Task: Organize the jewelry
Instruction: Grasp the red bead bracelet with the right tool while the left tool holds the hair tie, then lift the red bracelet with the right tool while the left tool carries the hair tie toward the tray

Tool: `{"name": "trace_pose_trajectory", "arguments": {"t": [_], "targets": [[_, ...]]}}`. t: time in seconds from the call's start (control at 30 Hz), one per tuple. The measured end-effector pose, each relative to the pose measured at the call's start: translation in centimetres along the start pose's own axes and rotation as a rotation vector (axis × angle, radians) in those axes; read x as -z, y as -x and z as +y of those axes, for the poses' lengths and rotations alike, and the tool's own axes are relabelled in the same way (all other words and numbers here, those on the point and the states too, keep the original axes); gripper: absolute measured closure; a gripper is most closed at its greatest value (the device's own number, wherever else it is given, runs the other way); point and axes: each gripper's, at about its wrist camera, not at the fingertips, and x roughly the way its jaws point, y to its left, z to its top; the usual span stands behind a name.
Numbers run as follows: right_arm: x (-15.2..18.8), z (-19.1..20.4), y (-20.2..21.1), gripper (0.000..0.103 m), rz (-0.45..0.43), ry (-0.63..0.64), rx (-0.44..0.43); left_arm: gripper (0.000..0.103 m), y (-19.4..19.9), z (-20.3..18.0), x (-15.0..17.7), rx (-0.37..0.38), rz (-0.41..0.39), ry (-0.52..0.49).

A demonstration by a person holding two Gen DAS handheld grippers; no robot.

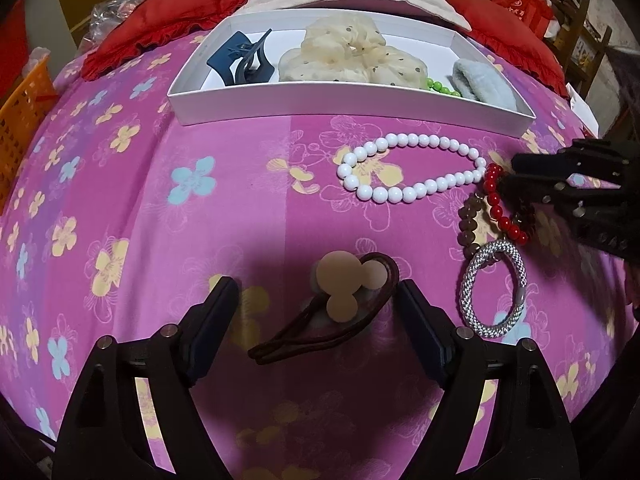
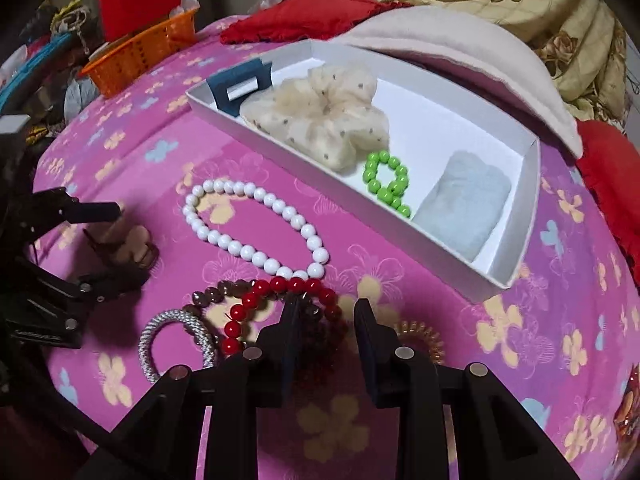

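Lying flat: brown hair tie [image 1: 320, 320], three beige discs.

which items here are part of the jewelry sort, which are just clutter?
Job: white box, white beads, red beads, brown beads, silver tie, brown tie, left claw, right claw.

Clutter: orange basket, red pillows, beige blanket.

Place: a lived-in home bedroom.
Evidence: bed under a pink floral sheet [image 1: 160, 208], red ruffled pillows [image 1: 172, 20], quilted floral bedspread [image 2: 520, 4], orange plastic basket [image 2: 140, 56] alongside.
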Motion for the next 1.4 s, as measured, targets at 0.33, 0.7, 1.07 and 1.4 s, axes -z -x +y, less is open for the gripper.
{"name": "trace_pose_trajectory", "arguments": {"t": [0.33,0.7,1.07,1.4], "targets": [[0.2,-0.3,1.8,0.088,-0.103,-0.074,-0.062,0.022,-0.1,0.3,-0.4,0.011,-0.013,0.028],[3.9,-0.4,4.1,0.088,-0.069,-0.158,-0.028,0.077,0.6,1.6,-0.3,0.076,-0.044,0.105],[3.9,-1.3,4.6,0.087,-0.096,-0.181,-0.039,0.077,0.8,1.2,0.1,0.063,-0.049,0.105],[2.8,1.0,2.5,0.087,-0.044,-0.247,-0.242,0.077,0.8,1.0,0.1,0.058,-0.046,0.103]]}}
